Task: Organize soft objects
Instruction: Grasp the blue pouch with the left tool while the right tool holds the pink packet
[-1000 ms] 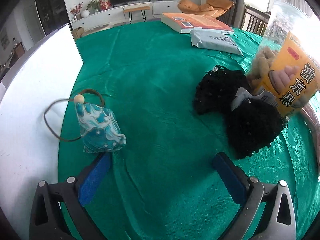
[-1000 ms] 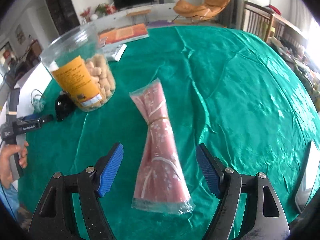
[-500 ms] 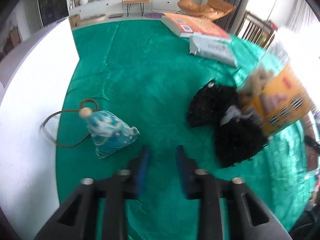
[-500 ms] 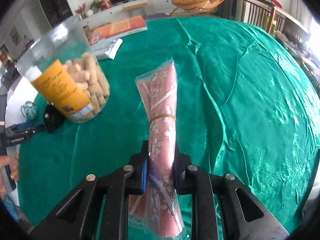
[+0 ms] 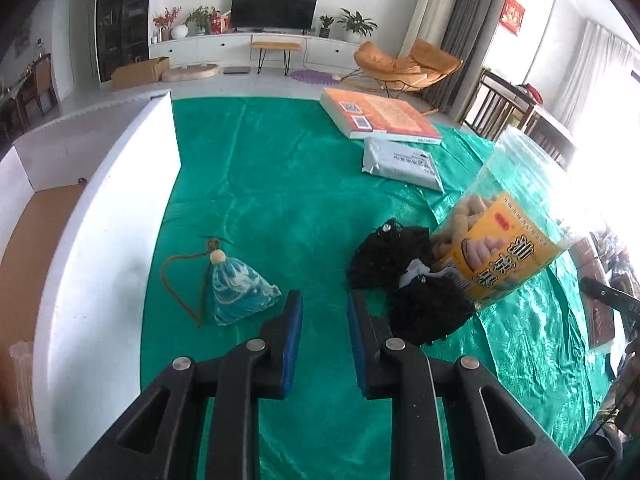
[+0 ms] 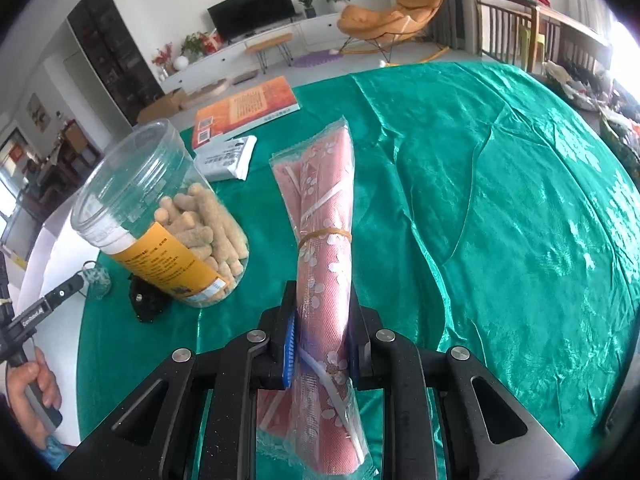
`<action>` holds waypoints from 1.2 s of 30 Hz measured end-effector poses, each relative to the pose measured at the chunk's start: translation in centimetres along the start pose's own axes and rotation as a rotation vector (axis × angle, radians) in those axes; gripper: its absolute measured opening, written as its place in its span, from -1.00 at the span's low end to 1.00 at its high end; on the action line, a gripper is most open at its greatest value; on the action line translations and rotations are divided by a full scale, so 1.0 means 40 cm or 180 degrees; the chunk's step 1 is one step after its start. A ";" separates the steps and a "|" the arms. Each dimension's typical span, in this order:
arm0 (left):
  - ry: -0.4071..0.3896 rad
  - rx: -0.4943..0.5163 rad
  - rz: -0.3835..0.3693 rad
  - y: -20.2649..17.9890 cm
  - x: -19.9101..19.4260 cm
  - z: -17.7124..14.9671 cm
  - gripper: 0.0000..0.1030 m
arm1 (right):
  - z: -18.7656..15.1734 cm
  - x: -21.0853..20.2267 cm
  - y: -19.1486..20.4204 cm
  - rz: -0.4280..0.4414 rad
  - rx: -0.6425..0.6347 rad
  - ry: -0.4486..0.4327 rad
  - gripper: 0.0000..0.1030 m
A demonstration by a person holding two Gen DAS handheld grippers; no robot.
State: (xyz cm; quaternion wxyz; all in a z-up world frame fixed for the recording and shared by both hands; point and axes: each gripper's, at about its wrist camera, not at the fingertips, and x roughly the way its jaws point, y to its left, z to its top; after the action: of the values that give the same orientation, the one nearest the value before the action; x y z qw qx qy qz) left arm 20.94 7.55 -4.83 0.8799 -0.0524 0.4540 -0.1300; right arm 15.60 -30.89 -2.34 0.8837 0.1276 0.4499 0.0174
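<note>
Lifted pink roll (image 6: 326,280); jar (image 6: 160,216) of biscuit sticks (image 6: 204,228)

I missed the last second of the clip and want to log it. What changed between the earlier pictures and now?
The right gripper closed on the pink wrapped roll and has lifted it; its far end tilts up off the green tablecloth. The left gripper closed on nothing and rose. Unmoved: blue pouch, black mesh bundle, snack jar, orange book, white packet.
</note>
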 end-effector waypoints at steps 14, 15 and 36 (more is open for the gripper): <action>-0.0078 0.0122 -0.0193 -0.009 -0.050 -0.074 0.99 | -0.057 0.006 -0.003 0.0242 0.0136 0.0070 -0.58; -0.0129 0.0154 -0.0135 -0.009 -0.057 -0.074 0.99 | -0.061 0.008 0.000 0.0251 0.0137 0.0075 -0.58; 0.0438 0.0314 0.0614 0.029 0.193 0.000 1.00 | -0.054 0.014 0.005 0.0228 0.0170 0.0056 -0.56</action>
State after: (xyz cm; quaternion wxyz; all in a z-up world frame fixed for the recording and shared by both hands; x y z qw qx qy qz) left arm 25.42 6.54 -11.13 0.8566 0.0439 0.5093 -0.0703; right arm 14.20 -30.17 -3.94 0.8749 0.1670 0.4531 0.0381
